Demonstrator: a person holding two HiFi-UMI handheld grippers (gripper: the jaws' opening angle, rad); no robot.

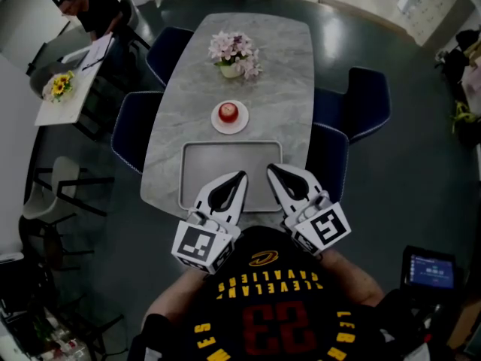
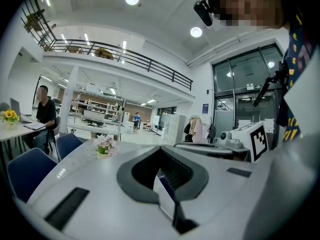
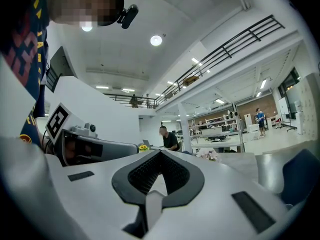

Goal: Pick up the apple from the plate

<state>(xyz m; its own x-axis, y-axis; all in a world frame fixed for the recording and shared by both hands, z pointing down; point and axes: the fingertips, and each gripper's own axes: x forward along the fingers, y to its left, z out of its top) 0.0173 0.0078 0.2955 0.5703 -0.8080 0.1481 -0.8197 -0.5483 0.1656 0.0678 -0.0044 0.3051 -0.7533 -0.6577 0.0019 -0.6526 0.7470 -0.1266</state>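
A red apple [image 1: 228,112] sits on a small white plate [image 1: 216,125] in the middle of the grey marble table [image 1: 285,66]. Both grippers are held close to the person's chest at the table's near edge, well short of the plate. The left gripper [image 1: 241,175] [image 2: 161,148] is shut with nothing in it. The right gripper [image 1: 271,168] [image 3: 160,152] is also shut and empty. Their tips point over a grey tray [image 1: 197,156]. The apple and plate do not show in either gripper view.
A pot of pink flowers [image 1: 234,55] [image 2: 104,145] stands beyond the plate. Blue chairs [image 1: 135,126] [image 1: 368,100] line both long sides of the table. A seated person [image 1: 90,10] works at a separate table at the far left.
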